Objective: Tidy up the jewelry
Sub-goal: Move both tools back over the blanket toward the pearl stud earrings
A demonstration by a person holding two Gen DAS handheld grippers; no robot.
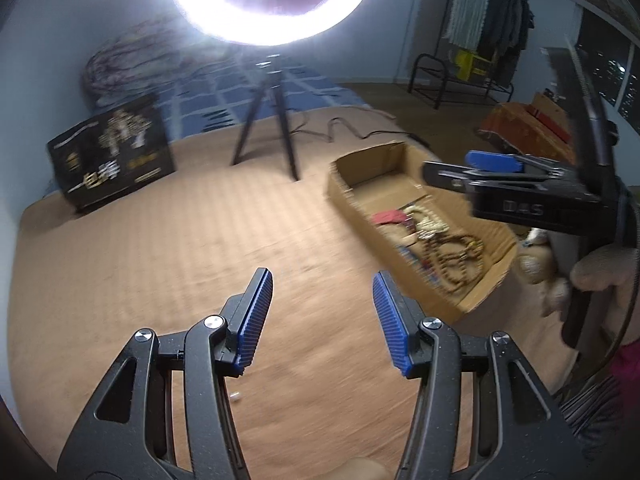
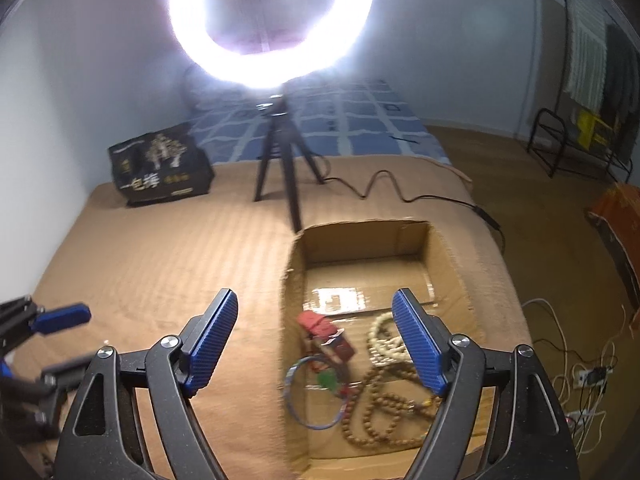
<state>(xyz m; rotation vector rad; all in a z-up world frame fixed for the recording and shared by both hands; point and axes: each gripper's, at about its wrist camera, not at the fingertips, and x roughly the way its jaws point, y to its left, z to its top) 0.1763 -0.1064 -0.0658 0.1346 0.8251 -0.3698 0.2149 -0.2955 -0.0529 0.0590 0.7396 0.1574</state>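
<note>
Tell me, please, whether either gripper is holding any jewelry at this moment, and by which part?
Nothing is held. The left gripper and the right gripper both stand open with nothing between their pads; the bead necklaces lie in the cardboard box.

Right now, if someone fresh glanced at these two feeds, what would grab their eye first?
The glaring ring light on its black tripod, standing at the far side of the tan blanket. Next, the open cardboard box on the blanket's right part, holding a heap of jewelry: brown bead strands, a blue bangle, a small red piece. The right gripper hangs open over it; the left gripper is open and empty over bare blanket.
</note>
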